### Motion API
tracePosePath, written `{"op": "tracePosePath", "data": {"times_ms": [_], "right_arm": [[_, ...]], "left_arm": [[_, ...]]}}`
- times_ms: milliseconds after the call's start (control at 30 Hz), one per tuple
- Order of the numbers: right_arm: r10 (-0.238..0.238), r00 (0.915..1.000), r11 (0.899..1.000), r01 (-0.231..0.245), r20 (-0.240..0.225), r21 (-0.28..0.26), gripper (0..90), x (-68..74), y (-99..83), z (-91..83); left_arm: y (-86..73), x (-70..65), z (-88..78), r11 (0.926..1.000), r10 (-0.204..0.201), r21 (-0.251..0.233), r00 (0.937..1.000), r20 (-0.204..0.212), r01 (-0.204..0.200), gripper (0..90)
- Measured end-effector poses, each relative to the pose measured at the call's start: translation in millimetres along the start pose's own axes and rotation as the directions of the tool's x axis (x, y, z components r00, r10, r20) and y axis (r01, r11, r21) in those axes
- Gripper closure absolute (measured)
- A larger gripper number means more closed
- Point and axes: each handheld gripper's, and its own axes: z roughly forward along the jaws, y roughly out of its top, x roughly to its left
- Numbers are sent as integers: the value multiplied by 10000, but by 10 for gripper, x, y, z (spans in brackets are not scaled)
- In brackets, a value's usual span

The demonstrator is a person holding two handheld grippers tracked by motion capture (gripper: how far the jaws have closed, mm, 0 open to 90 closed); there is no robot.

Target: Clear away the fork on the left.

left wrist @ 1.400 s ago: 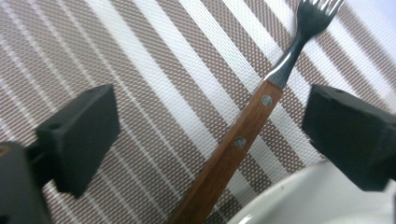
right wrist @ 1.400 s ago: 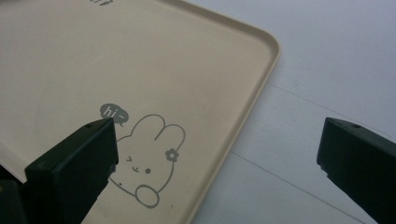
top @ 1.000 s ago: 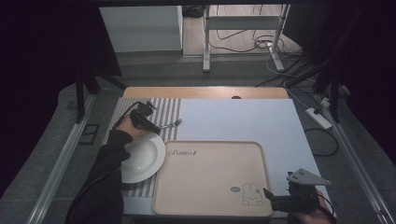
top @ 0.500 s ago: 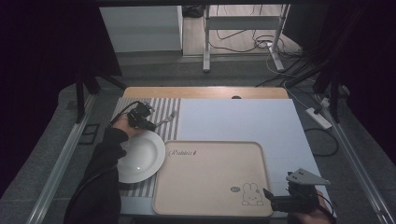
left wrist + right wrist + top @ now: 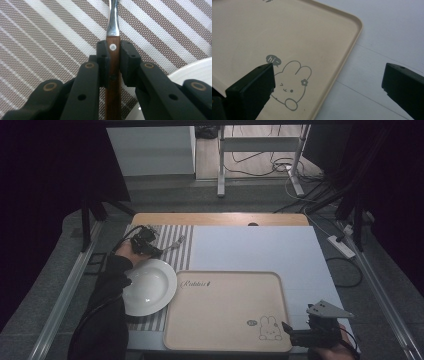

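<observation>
The left gripper (image 5: pixel 150 247) clamps the wooden handle of a fork (image 5: pixel 113 62); its jaws have just been closing, and the pads (image 5: pixel 103 58) now press the handle from both sides. The fork lies over the striped placemat (image 5: pixel 182 252), near the far left of the table, its metal end (image 5: pixel 176 242) pointing toward the placemat's right edge. The white plate (image 5: pixel 147 287) sits just beside the gripper, its rim close to the handle. The right gripper (image 5: pixel 292 332) hovers with jaws wide apart over the near right corner of the beige tray (image 5: pixel 352 42). Beyond the tray's right rim the pale table surface (image 5: pixel 260 247) lies bare
</observation>
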Motion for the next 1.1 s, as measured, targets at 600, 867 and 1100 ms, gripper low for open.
{"op": "tracePosePath", "data": {"times_ms": [600, 867, 1100], "right_arm": [[-22, 10000, 10000, 22, 21, -7, 0, 3, 1, -1], [-21, 10000, 10000, 21, 8, -14, 0, 4, 1, 0], [-40, 10000, 10000, 40, 29, -17, 0, 6, 1, 1]], "left_arm": [[-118, 82, -412, 9981, -270, -573, 9962, -826, 223, 779], [-169, -29, -496, 9966, -283, -790, 9976, -638, 232, 779], [-220, -168, -515, 9962, -277, -833, 9989, -371, 245, 779]]}}
